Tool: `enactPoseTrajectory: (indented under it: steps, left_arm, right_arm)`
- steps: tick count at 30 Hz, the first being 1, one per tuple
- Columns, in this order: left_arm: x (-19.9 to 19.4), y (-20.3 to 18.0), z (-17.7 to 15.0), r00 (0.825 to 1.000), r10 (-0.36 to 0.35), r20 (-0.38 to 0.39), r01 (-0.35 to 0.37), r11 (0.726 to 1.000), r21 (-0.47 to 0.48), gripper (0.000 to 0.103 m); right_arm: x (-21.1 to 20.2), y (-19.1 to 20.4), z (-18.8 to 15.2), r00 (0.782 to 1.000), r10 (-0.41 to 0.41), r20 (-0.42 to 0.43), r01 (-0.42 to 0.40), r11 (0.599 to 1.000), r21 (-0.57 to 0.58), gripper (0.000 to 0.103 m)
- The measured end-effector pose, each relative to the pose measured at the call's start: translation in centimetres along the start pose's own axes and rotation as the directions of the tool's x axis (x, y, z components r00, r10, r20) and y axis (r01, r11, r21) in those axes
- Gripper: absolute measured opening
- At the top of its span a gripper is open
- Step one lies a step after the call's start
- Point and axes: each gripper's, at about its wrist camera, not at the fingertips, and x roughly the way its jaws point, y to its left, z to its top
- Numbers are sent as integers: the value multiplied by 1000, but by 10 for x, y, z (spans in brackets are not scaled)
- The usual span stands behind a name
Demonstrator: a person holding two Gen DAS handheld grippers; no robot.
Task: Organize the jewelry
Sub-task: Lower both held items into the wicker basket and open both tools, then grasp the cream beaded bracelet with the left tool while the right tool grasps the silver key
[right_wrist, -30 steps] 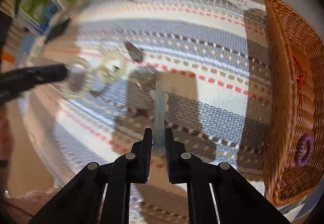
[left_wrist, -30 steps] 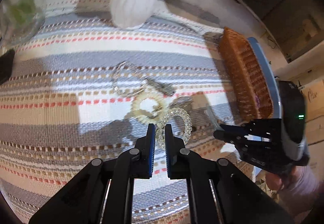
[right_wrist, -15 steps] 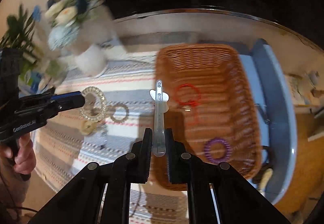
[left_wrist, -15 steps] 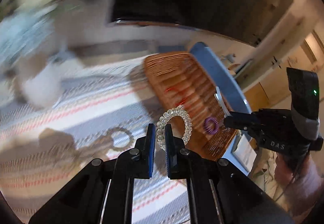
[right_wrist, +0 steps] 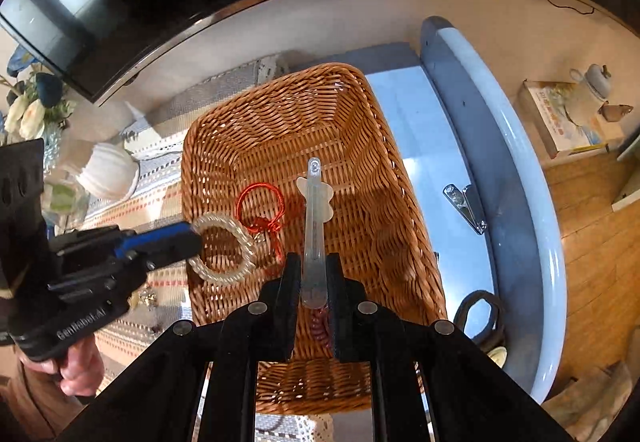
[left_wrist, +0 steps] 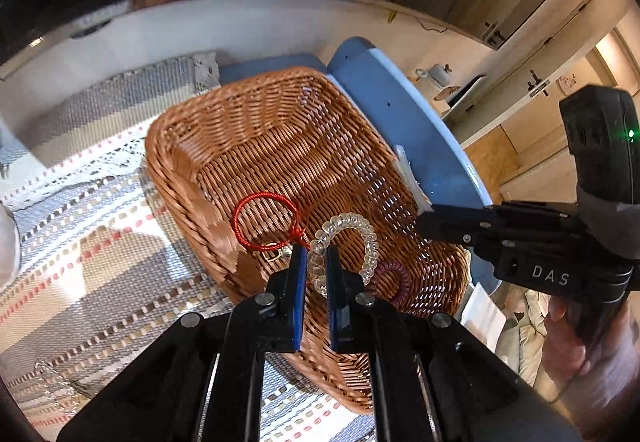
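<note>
Left wrist view: the left gripper (left_wrist: 316, 274) pinches a clear beaded bracelet (left_wrist: 347, 247); the right gripper (right_wrist: 314, 274) pinches a clear plastic hair clip (right_wrist: 315, 210). Both hang over the brown wicker basket (left_wrist: 256, 130) just below. A red cord loop (left_wrist: 266, 222) and purple coil tie (left_wrist: 394, 278) already lie inside. A chain (left_wrist: 52, 386) waits on the striped cloth (left_wrist: 100, 274).

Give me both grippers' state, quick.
Left gripper: closed on the clear coil bracelet, over the basket.
Right gripper: closed on the clear hair clip, over the basket.
</note>
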Motion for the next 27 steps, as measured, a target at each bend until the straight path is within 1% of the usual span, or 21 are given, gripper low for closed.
enactPoseTrajectory:
  steps: [2,3,4,5,6,8,12,16,19,22,23,24,25,27]
  left_arm:
    - [1,1,0,1000,1,-1,-1,1000,-18,7]
    - [2,1,1,1000,-5,-5,5,1000,-24,9]
    - [0,3,0,1000,-16,-7,16,999,-30,11]
    - [-4,6,-1,1000,-20,-6,19,999,-38,20]
    - [-8,8,-4,1000,-16,-4,16,999,-43,31]
    - [-18,13,-9,1000,-9,7,10,999,-50,37]
    - [-39,28,-27,1000,-14,22,15,997,-77,37]
    - [-65,50,-49,999,15,49,-9,992,-123,37]
    - [-85,74,-69,997,34,75,-20,984,-176,37]
    - [-106,112,-98,994,61,90,-34,960,-277,37]
    - [-114,128,-112,993,74,93,-41,946,-320,37]
    - [-117,137,-119,992,81,92,-45,938,-344,36]
    - [-125,154,-134,991,94,91,-52,921,-387,36]
    - [-135,176,-155,990,110,88,-60,897,-439,36]
  right_arm:
    - [5,1,4,1000,-15,-9,15,1000,-5,14]
    - [7,1,4,1000,-13,-18,13,1000,-3,15]
    - [9,0,5,1000,-8,-20,8,1000,1,18]
    - [8,0,4,1000,-2,-18,3,1000,7,21]
    - [8,0,4,1000,2,-16,-2,1000,12,22]
    - [7,2,1,1000,13,-13,-13,1000,23,25]
    - [6,15,-8,1000,23,-13,-22,1000,18,27]
    - [6,35,-16,999,40,-20,-40,999,1,27]
    - [7,59,-22,998,59,-15,-60,998,-36,27]
    - [10,91,-29,997,77,-16,-78,992,-100,27]
    - [11,101,-31,996,82,-20,-83,989,-118,27]
    - [15,116,-35,996,85,-28,-88,986,-144,27]
    - [17,124,-38,996,86,-32,-91,983,-159,27]
    - [27,152,-45,993,101,-53,-110,975,-196,27]
